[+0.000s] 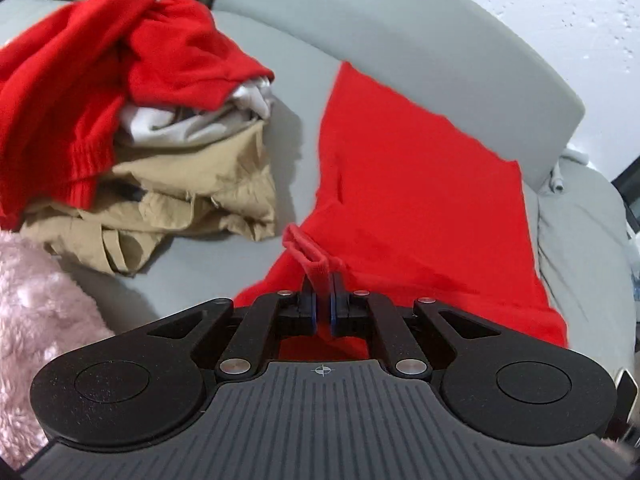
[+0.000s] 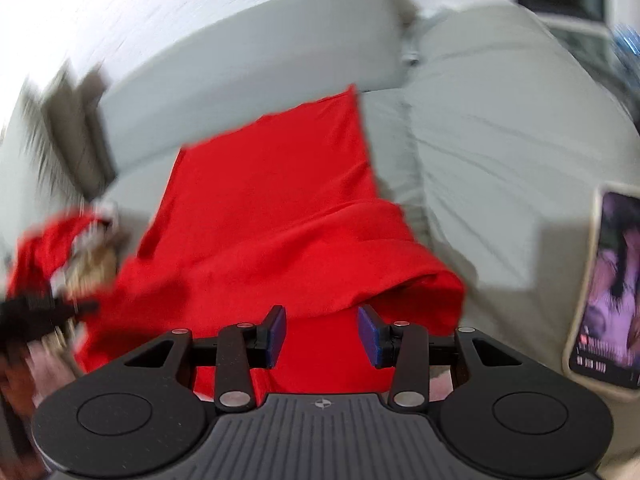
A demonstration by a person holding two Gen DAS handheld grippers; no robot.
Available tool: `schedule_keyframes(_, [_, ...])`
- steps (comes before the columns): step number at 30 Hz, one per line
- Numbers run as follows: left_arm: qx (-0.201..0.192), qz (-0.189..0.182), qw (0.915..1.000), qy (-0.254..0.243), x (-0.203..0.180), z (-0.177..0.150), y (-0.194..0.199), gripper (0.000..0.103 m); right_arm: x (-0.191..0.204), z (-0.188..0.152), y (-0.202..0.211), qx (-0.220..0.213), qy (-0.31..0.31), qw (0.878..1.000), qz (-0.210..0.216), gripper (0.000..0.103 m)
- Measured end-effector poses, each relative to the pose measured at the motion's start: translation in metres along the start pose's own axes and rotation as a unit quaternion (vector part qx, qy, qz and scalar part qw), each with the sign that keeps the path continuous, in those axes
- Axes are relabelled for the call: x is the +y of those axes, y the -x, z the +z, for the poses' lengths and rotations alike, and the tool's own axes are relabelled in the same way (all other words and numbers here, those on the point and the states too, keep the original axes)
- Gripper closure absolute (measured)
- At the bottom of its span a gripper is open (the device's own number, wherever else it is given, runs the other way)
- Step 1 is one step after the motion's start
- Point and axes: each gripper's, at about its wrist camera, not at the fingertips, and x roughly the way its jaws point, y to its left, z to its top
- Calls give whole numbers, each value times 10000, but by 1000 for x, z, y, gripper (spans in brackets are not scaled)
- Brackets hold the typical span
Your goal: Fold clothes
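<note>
A big grey sofa [image 1: 400, 40] holds everything here. On its seat lies the red garment [image 1: 420, 208], spread out long and mostly flat, reaching up to the back cushion. Next to it, well apart, sits a pile of clothes [image 1: 152, 152] waiting their turn: a red knit one on top, something white under it, and tan cloth at the bottom. A fluffy pink blanket [image 1: 36, 320] is at the near left corner. A phone [image 2: 604, 288] with its screen lit leans on the sofa at the right.

The left gripper [image 1: 323, 300] is squeezed tight on a small rolled bit at the near edge of the red garment. The right gripper [image 2: 322, 332] has its fingers wide apart with nothing between them, just above the near part of the same garment, where one side is already flopped over.

I think the folding of this red piece has just begun. Next, the right gripper should probably close on the near edge too, so both can lift and bring the cloth over evenly.

The right view is blurry, so the pile looks smudged there. The near edge of the garment is hidden under both grippers, so I cannot tell what kind of clothing it is.
</note>
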Motion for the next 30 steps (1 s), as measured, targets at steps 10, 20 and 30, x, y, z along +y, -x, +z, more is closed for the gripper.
schedule_keyframes(10, [11, 3, 10000, -92, -13, 9, 0, 96, -86, 29, -25, 429, -3010, 9525, -158, 68])
schedule_keyframes(20, [38, 61, 9999, -141, -19, 12, -3, 97, -104, 16, -52, 220, -4476, 8936, -243, 102])
schedule_keyframes(30, [225, 434, 9971, -590, -22, 3, -7, 99, -82, 28, -52, 1253, -2504, 9516, -1269, 102])
